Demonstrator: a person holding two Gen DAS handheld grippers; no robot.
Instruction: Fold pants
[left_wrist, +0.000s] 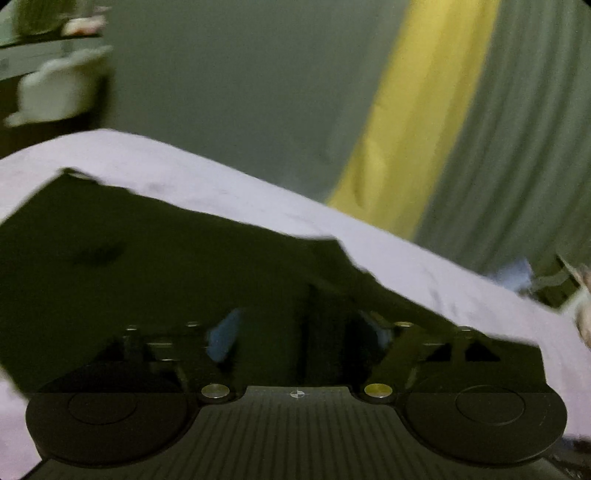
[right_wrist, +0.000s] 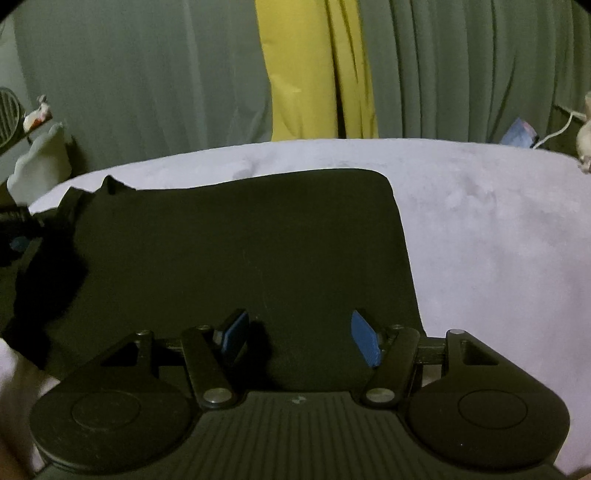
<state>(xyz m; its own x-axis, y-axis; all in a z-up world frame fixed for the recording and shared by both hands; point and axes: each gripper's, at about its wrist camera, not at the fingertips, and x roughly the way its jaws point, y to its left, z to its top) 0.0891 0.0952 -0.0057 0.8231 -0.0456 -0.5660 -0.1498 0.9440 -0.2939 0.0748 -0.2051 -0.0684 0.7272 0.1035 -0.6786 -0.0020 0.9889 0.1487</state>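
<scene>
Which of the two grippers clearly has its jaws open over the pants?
The right gripper: its blue pads sit wide apart above the black pants. The left gripper's view is too blurred to judge.

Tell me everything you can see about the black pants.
The black pants look like soft, matte, dark cloth lying flat on the lilac cover. The far right corner is rounded; the far left edge is ragged. The open right gripper hovers over the near part; whether it touches the cloth is unclear.

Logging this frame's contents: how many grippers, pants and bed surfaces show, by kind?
Grippers: 2, left gripper and right gripper
Black pants: 1
Lavender bed cover: 1
Total: 4
</scene>
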